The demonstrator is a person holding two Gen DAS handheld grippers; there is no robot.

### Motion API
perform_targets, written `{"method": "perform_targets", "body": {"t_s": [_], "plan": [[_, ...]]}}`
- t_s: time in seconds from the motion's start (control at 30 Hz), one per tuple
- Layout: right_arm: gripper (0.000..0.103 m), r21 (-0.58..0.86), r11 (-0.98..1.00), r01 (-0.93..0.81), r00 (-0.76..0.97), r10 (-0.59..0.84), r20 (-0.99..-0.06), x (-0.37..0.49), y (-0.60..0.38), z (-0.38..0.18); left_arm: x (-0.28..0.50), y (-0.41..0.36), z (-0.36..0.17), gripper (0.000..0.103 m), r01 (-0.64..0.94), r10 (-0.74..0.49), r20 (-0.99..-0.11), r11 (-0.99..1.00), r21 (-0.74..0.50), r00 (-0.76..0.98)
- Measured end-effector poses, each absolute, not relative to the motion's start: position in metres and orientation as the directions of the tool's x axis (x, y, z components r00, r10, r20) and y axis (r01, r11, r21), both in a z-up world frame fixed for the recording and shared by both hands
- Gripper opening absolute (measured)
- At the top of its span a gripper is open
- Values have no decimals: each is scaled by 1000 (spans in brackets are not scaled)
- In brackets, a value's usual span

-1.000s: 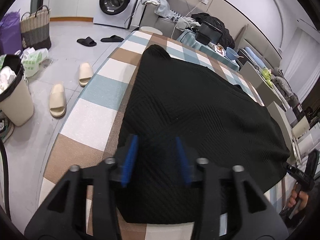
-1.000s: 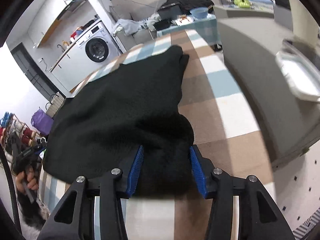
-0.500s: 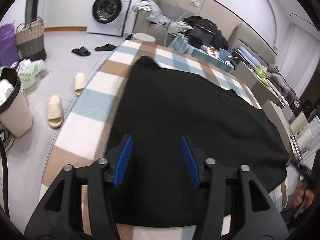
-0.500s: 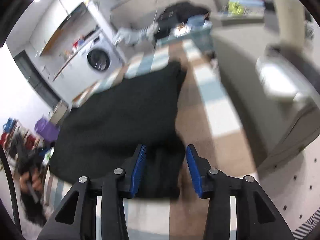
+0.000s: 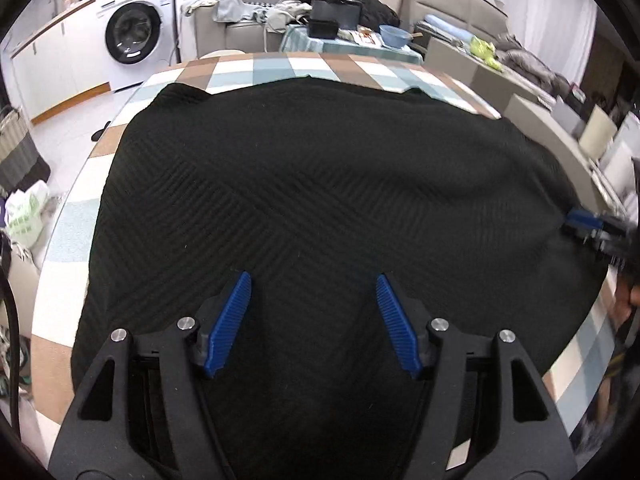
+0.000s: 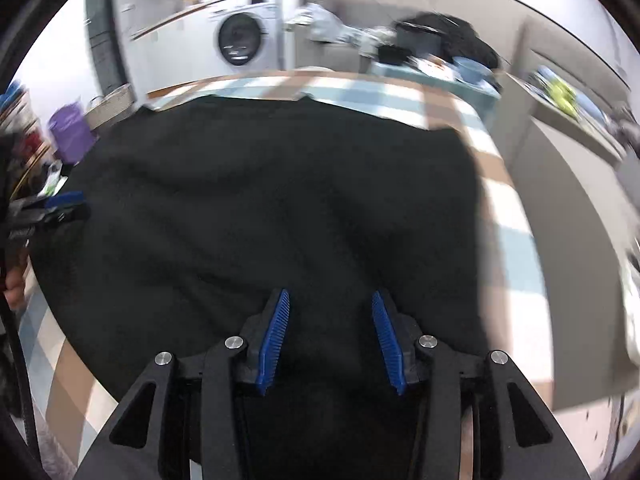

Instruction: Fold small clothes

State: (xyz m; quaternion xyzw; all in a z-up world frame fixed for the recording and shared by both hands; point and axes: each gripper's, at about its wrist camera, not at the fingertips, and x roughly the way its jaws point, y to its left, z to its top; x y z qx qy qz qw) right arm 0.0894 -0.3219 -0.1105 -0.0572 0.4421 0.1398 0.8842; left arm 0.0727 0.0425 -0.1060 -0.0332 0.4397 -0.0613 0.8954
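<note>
Black knit garment (image 5: 320, 184) w/ ribbed chevron texture lies spread flat on the table w/ checked cloth in brown, pale blue and white (image 5: 304, 65), covering most of it. In left wrist view its long axis runs left–right across the frame; far edge sits along the upper-centre, w/ a rounded corner at upper left and a small notch at upper right. Near edge runs under the gripper at bottom centre.

Left gripper (image 5: 314, 280): blue ribbed pads spread wide, jaws opening, above the near part of the garment, not pinching it.

Right gripper (image 6: 328, 298): pads partly apart, dark fabric lies between and under them; view is blurred, can't tell if pads press it. The same gripper shows at the garment's right edge in left wrist view (image 5: 588, 222); left gripper at mid-left of right view (image 6: 60, 202).

Room: white front-load washing machine (image 5: 134, 36) upper left, grey sofa piled w/ clothes (image 5: 256, 12) top centre, blue bowl (image 5: 394, 35) on a side table, woven basket (image 5: 14, 140) at left edge, pale tiled floor.
</note>
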Motion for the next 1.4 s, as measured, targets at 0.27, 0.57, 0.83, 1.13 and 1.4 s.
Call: {"method": "perform_targets", "body": {"t_s": [0.27, 0.57, 0.83, 1.13, 1.4], "plan": [[47, 90, 974, -210, 601, 201, -774, 108, -325, -83, 72, 53, -100, 65, 70, -163, -781, 986, -152, 603], [51, 184, 963, -200, 560, 266, -785, 201, -253, -95, 99, 54, -98, 65, 38, -161, -764, 984, -177, 624], [54, 41, 999, 5, 568, 31, -822, 216, -302, -112, 113, 67, -105, 66, 15, -149, -780, 984, -176, 608], [55, 190, 977, -101, 589, 212, -780, 213, -287, -98, 131, 63, -103, 69, 6, -150, -781, 983, -184, 606], [56, 94, 995, -28, 568, 94, -818, 191, -302, -109, 95, 89, -106, 69, -75, -108, -781, 978, -195, 616]]}}
